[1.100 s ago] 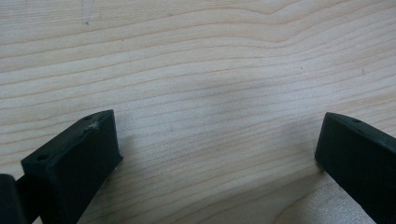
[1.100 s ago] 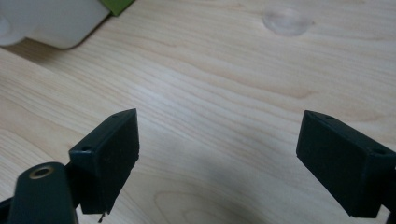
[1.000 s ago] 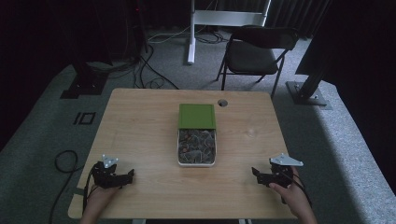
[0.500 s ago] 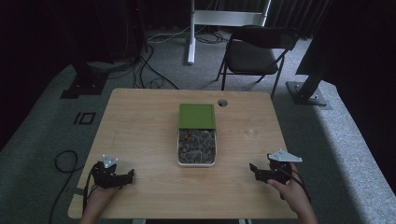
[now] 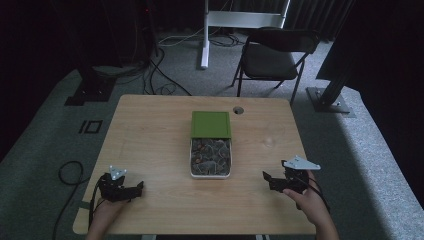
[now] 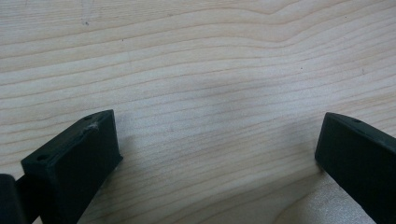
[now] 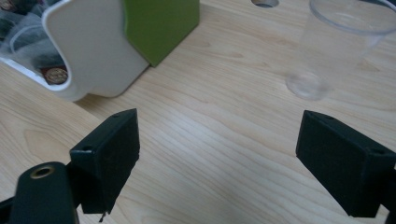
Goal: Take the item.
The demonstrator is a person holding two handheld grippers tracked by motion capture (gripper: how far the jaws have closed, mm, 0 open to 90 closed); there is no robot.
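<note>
Item: white tray (image 5: 210, 174) of tea bags (image 5: 210, 155), mid-worktop (image 5: 150, 130), its green lid (image 5: 211, 123) slid to the far end. Clear plastic cup (image 7: 336, 46) stands right of it, apart.

Your right claw (image 5: 270, 181) hangs jaws apart, facing tray and cup (nothing held). Your left claw (image 5: 134, 190) rests near the front edge, jaws apart over bare wood.

Progress: likely just beginning; no bag lifted, cup empty.

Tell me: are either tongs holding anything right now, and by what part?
Nothing is held. Left tongs and right tongs are both open over bare table.
</note>
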